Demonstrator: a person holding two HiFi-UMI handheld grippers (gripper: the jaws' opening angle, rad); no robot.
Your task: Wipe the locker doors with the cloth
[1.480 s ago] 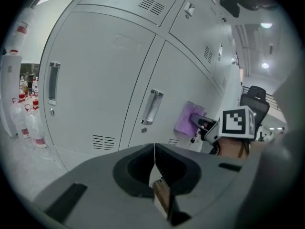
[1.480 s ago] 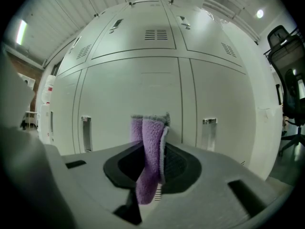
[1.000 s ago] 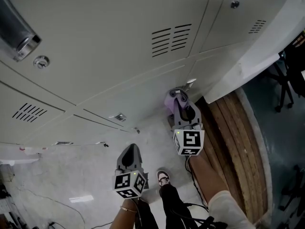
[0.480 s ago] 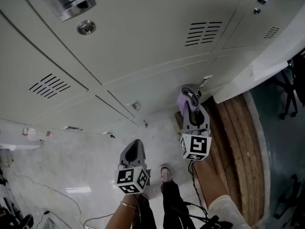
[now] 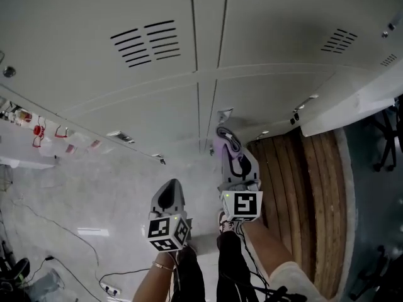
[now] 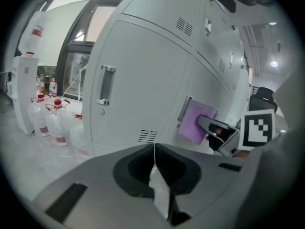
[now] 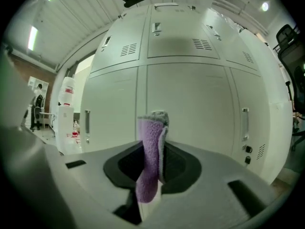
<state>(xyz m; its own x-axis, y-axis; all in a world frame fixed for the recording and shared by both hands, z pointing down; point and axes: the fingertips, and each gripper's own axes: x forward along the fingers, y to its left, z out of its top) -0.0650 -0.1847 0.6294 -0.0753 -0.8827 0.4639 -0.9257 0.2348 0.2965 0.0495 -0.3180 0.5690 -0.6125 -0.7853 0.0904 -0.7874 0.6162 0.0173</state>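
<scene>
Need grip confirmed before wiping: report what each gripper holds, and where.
Right gripper is shut on the purple cloth, gripping one end; left gripper is shut, empty.

Both tools are grey moulded plastic: the left gripper point(image 5: 170, 187) and the right gripper point(image 5: 230, 148) each taper to a rounded nose with a black recess. Each carries a white cube point(image 5: 167, 233) printed with black square markers. The person wears a thin bracelet point(image 5: 162, 266), dark trousers point(image 5: 230, 264) and a pale sleeve point(image 5: 288, 280); thin black cables point(image 5: 267, 288) run beside the right arm
</scene>
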